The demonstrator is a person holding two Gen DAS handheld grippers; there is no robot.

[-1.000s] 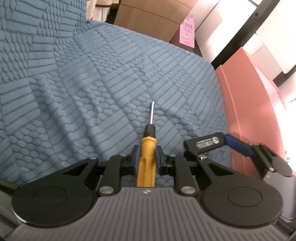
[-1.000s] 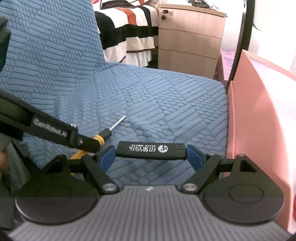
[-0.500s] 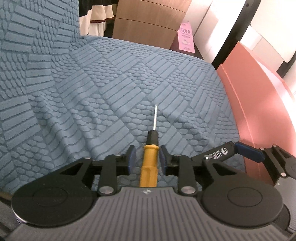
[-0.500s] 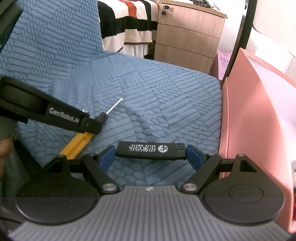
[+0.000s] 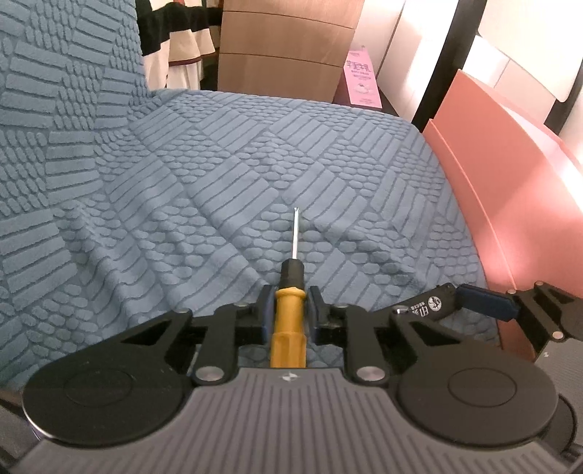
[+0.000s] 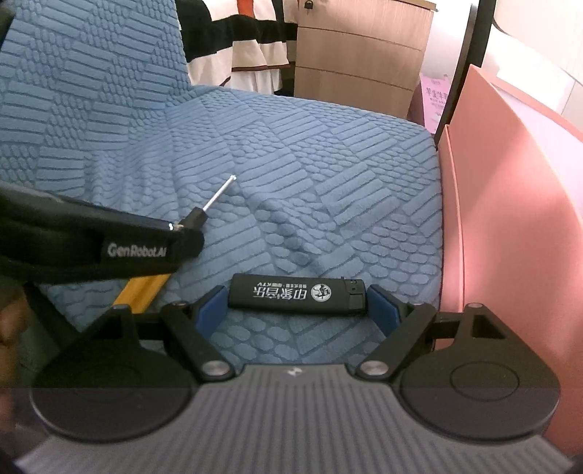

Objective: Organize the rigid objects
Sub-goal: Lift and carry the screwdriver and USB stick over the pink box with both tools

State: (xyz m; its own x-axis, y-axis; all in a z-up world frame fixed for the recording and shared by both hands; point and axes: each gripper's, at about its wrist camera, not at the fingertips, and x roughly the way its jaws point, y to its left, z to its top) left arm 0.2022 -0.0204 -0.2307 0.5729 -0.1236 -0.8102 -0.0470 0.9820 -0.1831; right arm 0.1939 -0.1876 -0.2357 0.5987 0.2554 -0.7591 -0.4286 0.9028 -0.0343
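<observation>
Home bedroom: striped bedding (image 6: 251,32), wooden drawers (image 6: 360,54).

screwdriver (image 5: 288,313) handle end hidden under left gripper (image 5: 289,304) body, pink box (image 6: 510,204) cropped (right edge)

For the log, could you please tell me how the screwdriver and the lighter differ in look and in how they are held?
The screwdriver has a yellow handle and thin metal shaft; the lighter is a black block with white print. The screwdriver points forward along the left gripper; the lighter lies crosswise in the right gripper, gripped end to end. Both are clamped above the blue cushion.
</observation>
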